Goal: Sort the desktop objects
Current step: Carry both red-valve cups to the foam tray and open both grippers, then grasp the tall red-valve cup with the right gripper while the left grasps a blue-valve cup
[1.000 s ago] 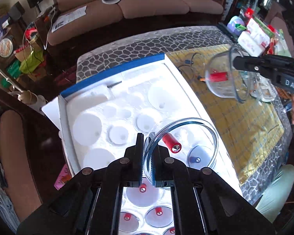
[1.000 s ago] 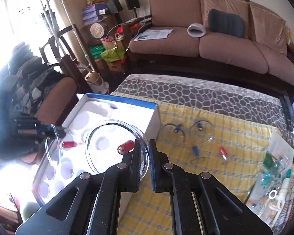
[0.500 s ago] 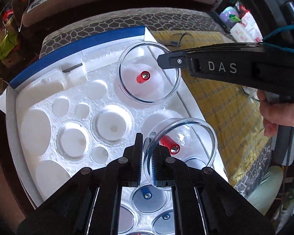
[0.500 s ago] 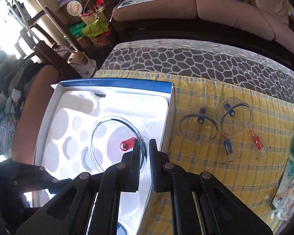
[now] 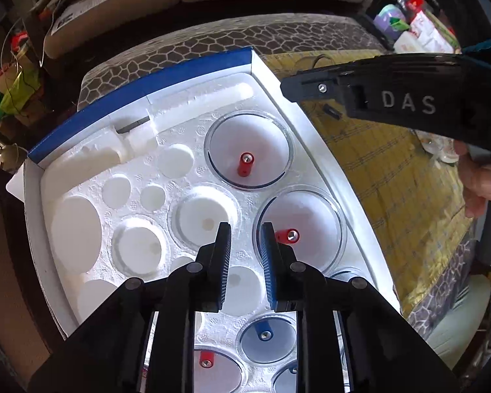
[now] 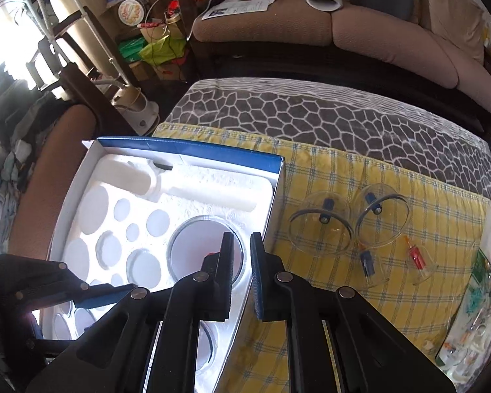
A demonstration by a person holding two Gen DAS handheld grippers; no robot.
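Observation:
A white foam tray (image 5: 91, 170) with round wells lies in a blue-edged box (image 6: 193, 150). Two large clear cups with red valves sit in wells at its right side: a far one (image 5: 248, 150) and a near one (image 5: 302, 226). My left gripper (image 5: 244, 245) is open and empty just left of the near cup. My right gripper (image 6: 241, 252) is open and empty over the box's right edge beside the far cup (image 6: 196, 252). Several loose clear cups (image 6: 320, 226) with blue or red valves lie on the yellow cloth (image 6: 409, 294).
Smaller cups with blue (image 5: 265, 334) and red (image 5: 206, 360) valves fill the tray's near wells. A heap of packets and small cups (image 6: 474, 311) lies at the table's right end. A sofa (image 6: 343, 26) stands beyond the table and a chair (image 6: 59, 131) at the left.
Both grippers have let go of their large red-valve cups, which now sit in the tray's wells. Both jaws have opened, and the right gripper has drawn back from the tray.

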